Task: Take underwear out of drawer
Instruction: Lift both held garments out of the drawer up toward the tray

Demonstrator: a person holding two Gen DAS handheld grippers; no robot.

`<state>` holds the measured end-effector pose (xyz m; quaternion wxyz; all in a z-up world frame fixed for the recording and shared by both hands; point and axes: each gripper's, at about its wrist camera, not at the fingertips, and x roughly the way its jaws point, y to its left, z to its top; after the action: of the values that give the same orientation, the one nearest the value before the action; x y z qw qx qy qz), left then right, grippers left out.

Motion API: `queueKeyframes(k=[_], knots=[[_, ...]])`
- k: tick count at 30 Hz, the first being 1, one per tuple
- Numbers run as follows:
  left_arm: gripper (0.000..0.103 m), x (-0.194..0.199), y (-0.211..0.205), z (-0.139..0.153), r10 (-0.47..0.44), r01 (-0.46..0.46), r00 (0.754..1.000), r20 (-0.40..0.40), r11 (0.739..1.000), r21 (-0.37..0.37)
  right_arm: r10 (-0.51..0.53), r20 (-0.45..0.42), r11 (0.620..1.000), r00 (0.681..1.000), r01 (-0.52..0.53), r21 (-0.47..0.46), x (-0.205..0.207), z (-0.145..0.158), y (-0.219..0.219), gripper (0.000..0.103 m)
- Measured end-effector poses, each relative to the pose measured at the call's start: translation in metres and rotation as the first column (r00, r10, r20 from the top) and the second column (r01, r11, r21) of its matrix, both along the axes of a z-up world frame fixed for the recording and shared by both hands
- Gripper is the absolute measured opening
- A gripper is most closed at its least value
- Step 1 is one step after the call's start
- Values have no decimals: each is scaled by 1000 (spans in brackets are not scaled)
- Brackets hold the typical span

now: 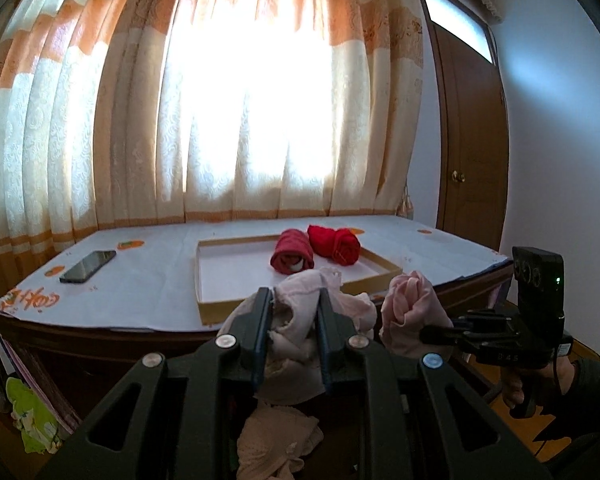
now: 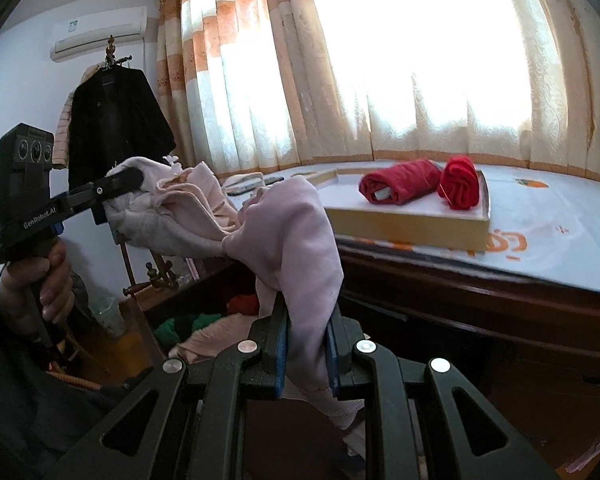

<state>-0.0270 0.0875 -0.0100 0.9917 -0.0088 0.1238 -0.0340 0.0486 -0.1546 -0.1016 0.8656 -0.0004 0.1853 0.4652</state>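
- At far left of the left wrist view: dark phone flat on the printed table cover, well apart from everything else.
- Further right on the desk: shallow cardboard tray with two rolled red garments and lying touching in its far right corner.
- Just in front of the tray: left gripper, jaws narrowed and clamped on one end of the pale pink underwear, crumpled between the pads and hanging below.
- Right of that: right gripper, seen side-on, pinched fully onto the other bunched end of the same pink piece.
- Judged step: garment already lifted clear of the drawer, held up between both grippers just short of the desk edge.
- Judged next move: both ends carried forward together over the tray rim, kept level and untwisted, then set down beside the red rolls without snagging the rim.
- Only in the right wrist view: open drawer below, with green, red and pink clothes inside; black coat on a stand; air conditioner; hand round the left gripper's handle.
- Only in the left wrist view: phone, brown door, hand on the right gripper's handle.
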Motion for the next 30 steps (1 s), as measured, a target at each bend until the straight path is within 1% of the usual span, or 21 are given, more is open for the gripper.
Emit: queueKeyframes(k=[7, 13, 20, 30], knots=[[19, -3, 5, 14, 17, -17, 999, 45, 1000, 4, 12, 11, 999, 1000, -12, 45, -5, 26, 6, 17], [19, -3, 7, 23, 23, -23, 997, 70, 1000, 2, 24, 9, 997, 1000, -25, 67, -4, 42, 12, 17], [19, -2, 12, 30, 33, -33, 994, 100, 999, -3, 35, 10, 996, 999, -35, 77, -3, 51, 19, 17], [19, 3, 17, 33, 40, -40, 994, 104, 999, -2, 54, -7, 994, 999, -53, 93, 1, 61, 27, 17]])
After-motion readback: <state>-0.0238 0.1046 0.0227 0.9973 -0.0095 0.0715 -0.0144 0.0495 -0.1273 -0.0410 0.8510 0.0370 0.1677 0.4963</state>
